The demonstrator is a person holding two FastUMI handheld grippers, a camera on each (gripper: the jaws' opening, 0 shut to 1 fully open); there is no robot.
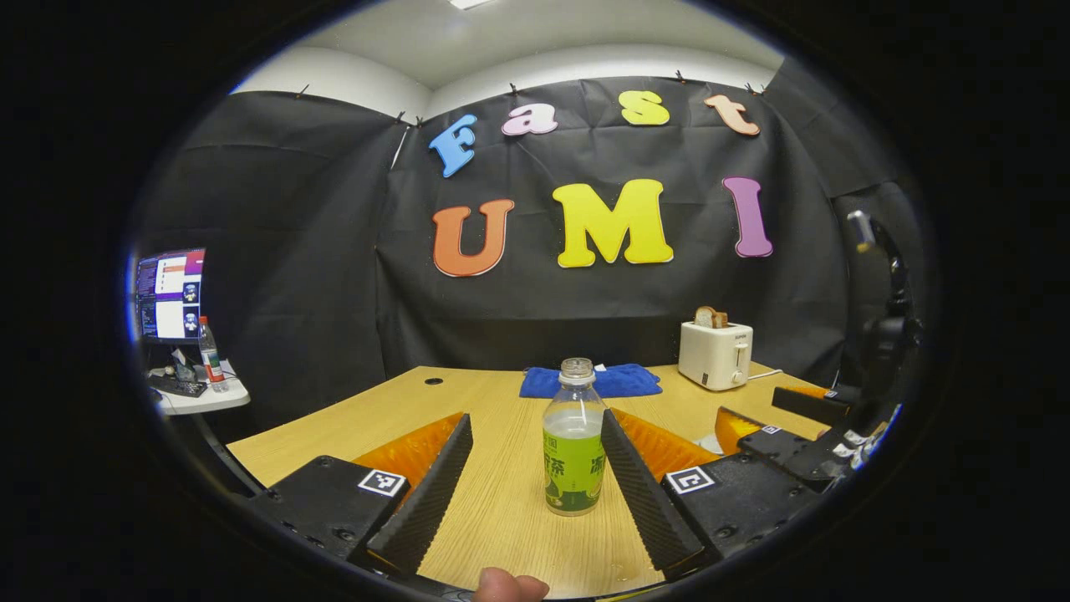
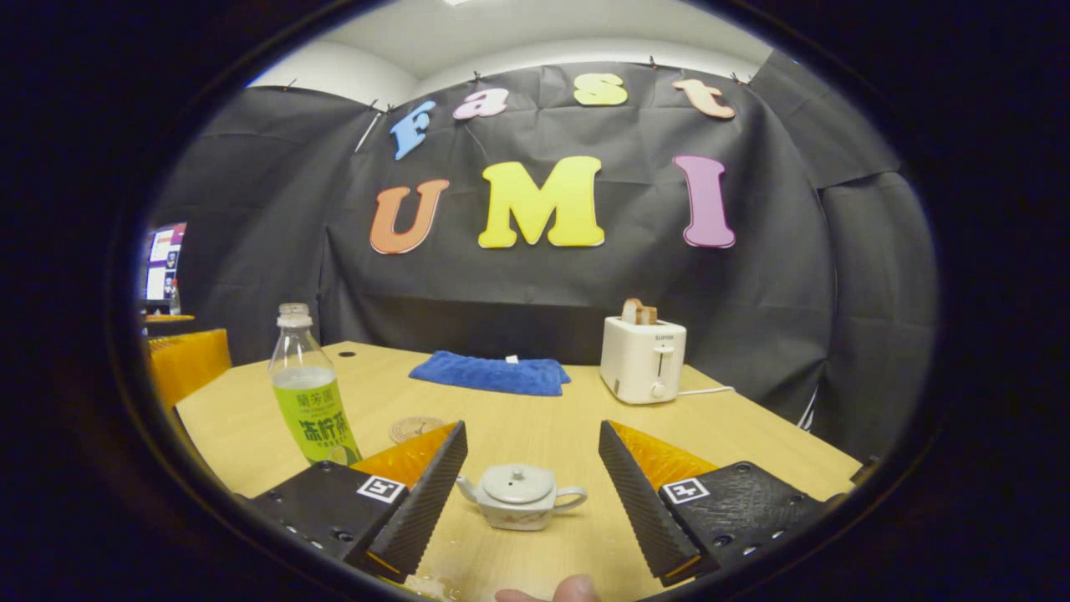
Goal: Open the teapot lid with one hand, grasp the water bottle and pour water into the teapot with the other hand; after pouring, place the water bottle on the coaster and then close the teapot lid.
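Left gripper view shows the left tongs (image 1: pixel 535 468) open around the bottle (image 1: pixel 573 439) at lower centre, not touching. Right gripper view has the right tongs (image 2: pixel 531 477) open, the teapot (image 2: pixel 518 497) between them, lid on.

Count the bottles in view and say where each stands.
2. The water bottle stands on the wooden table, between the left tongs' open fingers. A second bottle stands on the small side table beside the monitor.
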